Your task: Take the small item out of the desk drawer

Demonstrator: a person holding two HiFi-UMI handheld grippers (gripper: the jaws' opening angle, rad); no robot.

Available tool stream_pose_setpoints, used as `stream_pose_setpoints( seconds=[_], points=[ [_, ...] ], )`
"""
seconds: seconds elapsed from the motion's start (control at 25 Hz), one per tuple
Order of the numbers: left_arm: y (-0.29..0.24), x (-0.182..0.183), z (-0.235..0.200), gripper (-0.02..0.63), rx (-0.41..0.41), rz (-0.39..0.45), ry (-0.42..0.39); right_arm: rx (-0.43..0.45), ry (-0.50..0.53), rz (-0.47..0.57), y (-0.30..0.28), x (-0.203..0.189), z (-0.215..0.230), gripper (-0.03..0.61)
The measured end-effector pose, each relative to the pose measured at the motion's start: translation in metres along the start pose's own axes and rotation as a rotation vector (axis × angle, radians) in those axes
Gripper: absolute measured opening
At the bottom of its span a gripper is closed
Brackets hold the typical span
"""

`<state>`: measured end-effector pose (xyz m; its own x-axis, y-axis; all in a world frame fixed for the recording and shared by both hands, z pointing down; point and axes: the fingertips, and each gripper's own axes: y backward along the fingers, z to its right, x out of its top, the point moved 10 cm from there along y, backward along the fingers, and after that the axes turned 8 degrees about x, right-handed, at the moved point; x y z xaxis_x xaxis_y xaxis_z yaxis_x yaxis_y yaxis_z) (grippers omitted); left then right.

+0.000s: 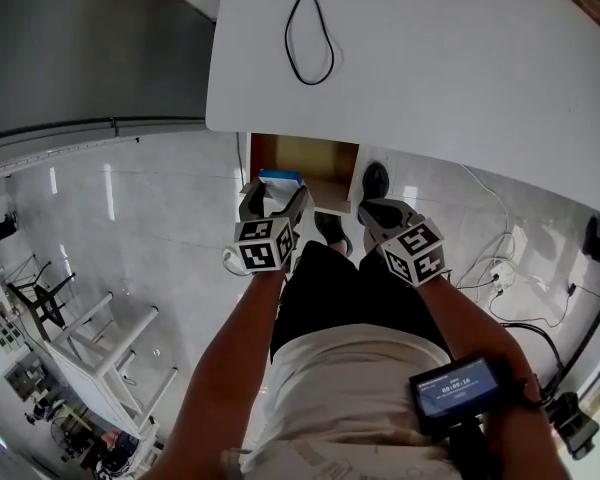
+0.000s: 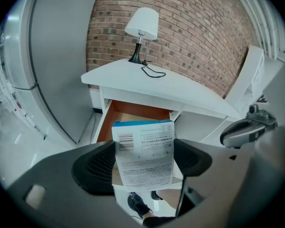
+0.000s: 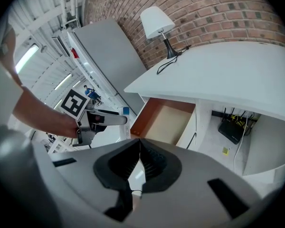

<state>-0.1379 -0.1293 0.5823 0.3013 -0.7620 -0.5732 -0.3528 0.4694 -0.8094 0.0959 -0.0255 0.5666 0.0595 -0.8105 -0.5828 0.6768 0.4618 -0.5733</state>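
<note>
My left gripper (image 2: 143, 161) is shut on a small white box with a blue top edge (image 2: 143, 151), held upright in front of the open drawer (image 2: 133, 115). In the head view the same box (image 1: 279, 178) shows as a blue sliver between the left gripper's (image 1: 273, 206) jaws, just outside the drawer (image 1: 305, 160). My right gripper (image 3: 138, 164) has its jaws closed together with nothing between them. It hangs to the right of the left one (image 1: 385, 213), below the desk edge. The drawer's inside (image 3: 168, 122) looks bare in the right gripper view.
The white desk (image 1: 430, 78) carries a lamp (image 2: 142, 32) and a looped black cable (image 1: 308, 28). A brick wall (image 2: 194, 37) stands behind it. Cables and a power strip (image 1: 497, 273) lie on the floor at right. A white stool (image 1: 105, 353) stands at left.
</note>
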Motion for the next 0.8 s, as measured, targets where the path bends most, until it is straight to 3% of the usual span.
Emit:
stream_pose_setpoints(
  seconds=[0.36, 0.8],
  points=[
    [0.036, 0.01, -0.005, 0.385, -0.025, 0.049, -0.001, -0.044, -0.006, 0.029, 0.011, 0.015, -0.013, 0.006],
    [0.079, 0.001, -0.001, 0.385, -0.024, 0.083, 0.002, -0.037, -0.003, 0.06, 0.024, 0.02, -0.03, 0.006]
  ],
)
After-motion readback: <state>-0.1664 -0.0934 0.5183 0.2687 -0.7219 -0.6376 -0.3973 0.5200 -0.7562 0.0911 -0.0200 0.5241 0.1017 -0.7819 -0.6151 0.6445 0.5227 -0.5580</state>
